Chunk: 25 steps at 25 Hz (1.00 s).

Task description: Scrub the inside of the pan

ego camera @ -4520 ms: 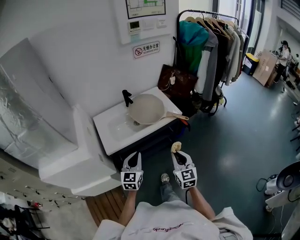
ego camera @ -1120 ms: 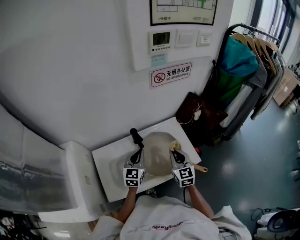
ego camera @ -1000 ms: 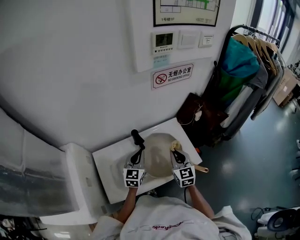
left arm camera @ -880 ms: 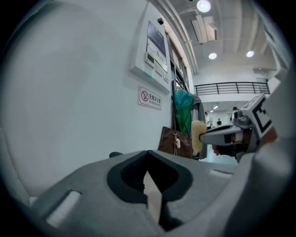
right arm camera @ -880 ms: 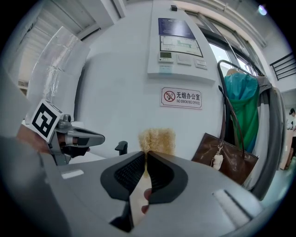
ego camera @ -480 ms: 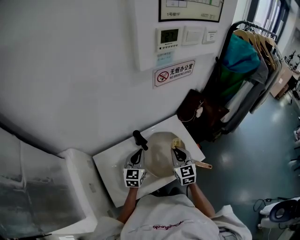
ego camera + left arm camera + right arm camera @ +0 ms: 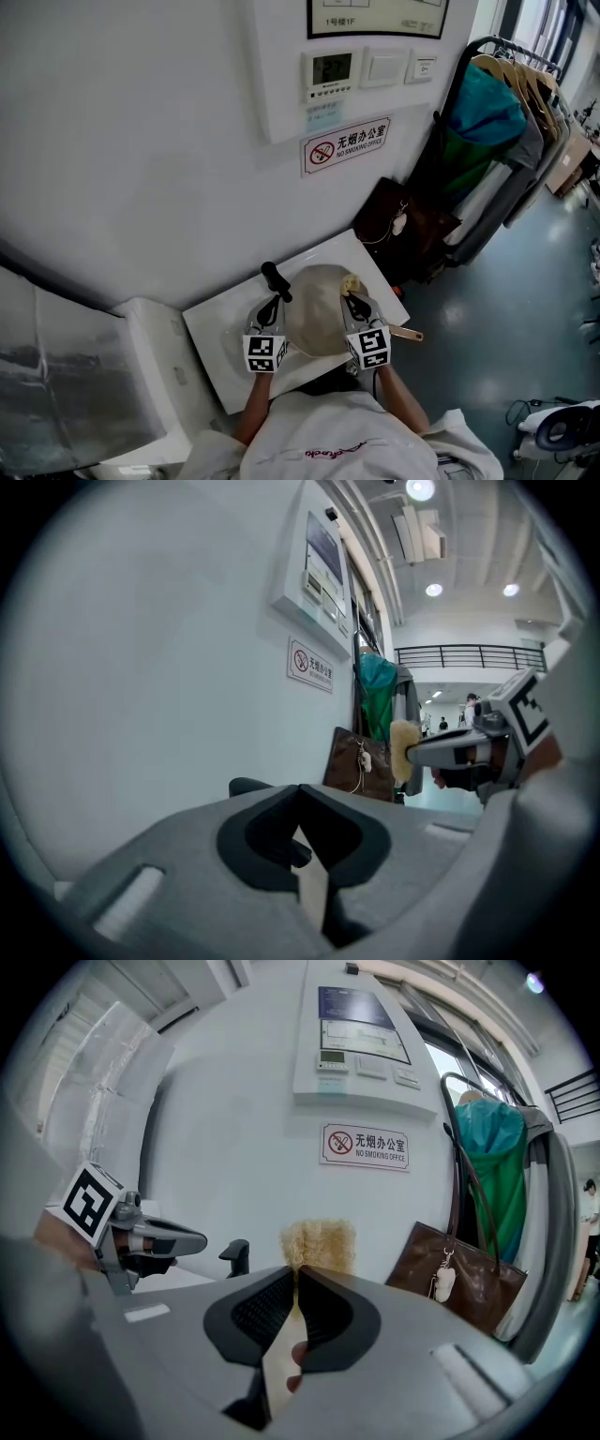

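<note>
The beige pan (image 7: 317,302) lies across the right part of the white sink (image 7: 217,349), its handle (image 7: 405,333) sticking out over the front edge. Both grippers hover over it. My right gripper (image 7: 351,292) is shut on a yellow sponge (image 7: 352,283) above the pan's right rim; the sponge (image 7: 319,1241) stands up past the right gripper (image 7: 295,1274). My left gripper (image 7: 270,307) is at the pan's left rim near the black faucet (image 7: 275,278). The left gripper (image 7: 300,794) is shut with nothing held. The pan's inside is partly hidden by the grippers.
The white wall rises right behind the sink, bearing a no-smoking sign (image 7: 346,145) and a control panel (image 7: 330,70). A brown bag (image 7: 401,223) and a clothes rack (image 7: 497,122) stand to the right. A white cabinet (image 7: 155,375) adjoins the sink's left.
The person has walked up to the sink, and both grippers now hang over the pan. In the last half second they barely shifted. The sponge stays gripped.
</note>
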Each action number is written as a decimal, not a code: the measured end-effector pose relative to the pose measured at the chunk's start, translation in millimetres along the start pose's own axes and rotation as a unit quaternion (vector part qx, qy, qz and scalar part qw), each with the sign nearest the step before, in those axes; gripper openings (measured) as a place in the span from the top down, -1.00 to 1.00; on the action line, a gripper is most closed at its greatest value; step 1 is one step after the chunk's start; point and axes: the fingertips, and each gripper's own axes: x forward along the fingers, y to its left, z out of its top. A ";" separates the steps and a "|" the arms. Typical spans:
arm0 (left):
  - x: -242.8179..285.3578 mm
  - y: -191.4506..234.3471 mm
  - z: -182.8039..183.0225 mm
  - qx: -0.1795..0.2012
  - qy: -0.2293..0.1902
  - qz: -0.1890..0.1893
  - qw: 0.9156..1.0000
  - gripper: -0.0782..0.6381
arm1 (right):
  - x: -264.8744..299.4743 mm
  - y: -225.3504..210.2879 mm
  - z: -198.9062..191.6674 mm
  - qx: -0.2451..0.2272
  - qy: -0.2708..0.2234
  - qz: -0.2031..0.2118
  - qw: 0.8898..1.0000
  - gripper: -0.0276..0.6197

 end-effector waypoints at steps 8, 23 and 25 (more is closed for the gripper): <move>8.8 -10.6 -0.4 -0.002 0.008 0.029 1.000 0.78 | 6.1 -12.5 -1.4 -0.008 0.004 0.040 0.999 0.84; 8.8 -14.8 -35.0 -0.017 0.043 0.048 0.998 0.78 | 9.5 -10.4 -40.0 0.006 0.043 0.068 0.997 0.84; 6.7 -14.3 -44.3 -0.022 0.050 0.049 0.997 0.78 | 9.3 -5.7 -50.9 0.010 0.054 0.071 0.996 0.84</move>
